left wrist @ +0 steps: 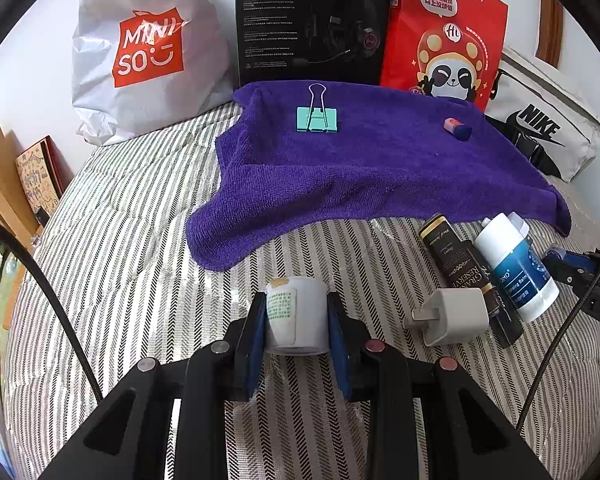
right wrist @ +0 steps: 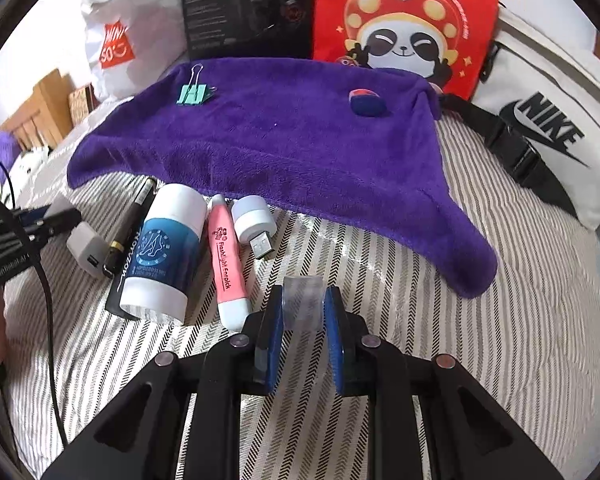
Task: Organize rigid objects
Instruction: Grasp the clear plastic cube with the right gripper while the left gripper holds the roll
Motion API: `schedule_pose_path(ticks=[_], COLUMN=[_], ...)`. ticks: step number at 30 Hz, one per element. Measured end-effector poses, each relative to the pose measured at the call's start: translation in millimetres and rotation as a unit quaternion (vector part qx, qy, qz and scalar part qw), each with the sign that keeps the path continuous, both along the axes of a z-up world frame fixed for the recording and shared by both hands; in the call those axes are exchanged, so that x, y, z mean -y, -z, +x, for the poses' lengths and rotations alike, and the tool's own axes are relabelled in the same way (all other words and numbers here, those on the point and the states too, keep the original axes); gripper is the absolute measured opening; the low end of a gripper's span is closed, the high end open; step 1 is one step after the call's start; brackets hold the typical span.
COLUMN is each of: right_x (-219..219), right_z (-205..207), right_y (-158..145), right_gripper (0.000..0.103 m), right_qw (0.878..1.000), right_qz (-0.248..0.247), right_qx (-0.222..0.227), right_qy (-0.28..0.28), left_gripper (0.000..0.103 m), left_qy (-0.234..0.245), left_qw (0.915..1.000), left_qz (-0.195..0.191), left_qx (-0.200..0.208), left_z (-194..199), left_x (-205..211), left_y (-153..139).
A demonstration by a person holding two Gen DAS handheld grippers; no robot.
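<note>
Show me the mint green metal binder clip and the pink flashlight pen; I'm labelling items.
Mint green metal binder clip [left wrist: 317, 120], left wrist view, on its green body.
Pink flashlight pen [right wrist: 225, 258], right wrist view, mid-barrel by the lettering.

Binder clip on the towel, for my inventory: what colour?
Mint green binder clip, silver handles; clearest in left wrist view.

The left gripper [left wrist: 297, 320] points steeply down toward the striped bed cover, approx. at its middle, and its blue pads are pressed on both sides of a small white bottle [left wrist: 296, 314], w/ the black arms of the tool spreading toward the camera. The right gripper [right wrist: 303, 306] is tilted down in the same way, nearer the right part of the bed, jaws closed onto a small clear piece [right wrist: 303, 300]. In the right wrist view the left gripper [right wrist: 54, 216] shows at the left edge.
</note>
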State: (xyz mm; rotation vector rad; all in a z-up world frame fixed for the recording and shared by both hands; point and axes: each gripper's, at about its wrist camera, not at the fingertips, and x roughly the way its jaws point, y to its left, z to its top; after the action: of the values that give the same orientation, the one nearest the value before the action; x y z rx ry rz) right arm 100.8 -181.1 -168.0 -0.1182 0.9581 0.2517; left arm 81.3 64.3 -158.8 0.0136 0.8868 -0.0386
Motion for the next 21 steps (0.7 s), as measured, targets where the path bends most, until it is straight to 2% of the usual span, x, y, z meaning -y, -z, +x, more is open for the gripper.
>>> schedule_pose_path(ticks=[5, 8, 12, 17, 21], right_x=[-5, 0, -1, 6, 13], right_z=[-3, -2, -5, -2, 1], right_y=[1, 1, 2, 1, -5], right_gripper=[0.02, 0.021, 0.02, 0.017, 0.017], right_qw=[1.0, 1.0, 1.0, 1.0, 0.999], right_qz=[-0.015, 0.005, 0.003, 0.022, 0.039], right_qx=[0.013, 0.008, 0.02, 0.006, -0.014], right_qy=[0.001, 0.009, 0.005, 0.002, 0.003], left_gripper=[0.028, 0.028, 0.028, 0.027, 0.027], left_qy=[-0.001, -0.001, -0.001, 0.002, 0.004], left_qw=[1.0, 1.0, 1.0, 0.9999, 0.9986], left_qz=[-0.001, -0.001, 0.002, 0.003, -0.04], left_qx=[0.0, 0.0, 0.0, -0.012, -0.035], left_z=[0, 0, 1, 3, 2], left_x=[0, 0, 0, 1, -5], left_y=[0, 0, 1, 0, -4])
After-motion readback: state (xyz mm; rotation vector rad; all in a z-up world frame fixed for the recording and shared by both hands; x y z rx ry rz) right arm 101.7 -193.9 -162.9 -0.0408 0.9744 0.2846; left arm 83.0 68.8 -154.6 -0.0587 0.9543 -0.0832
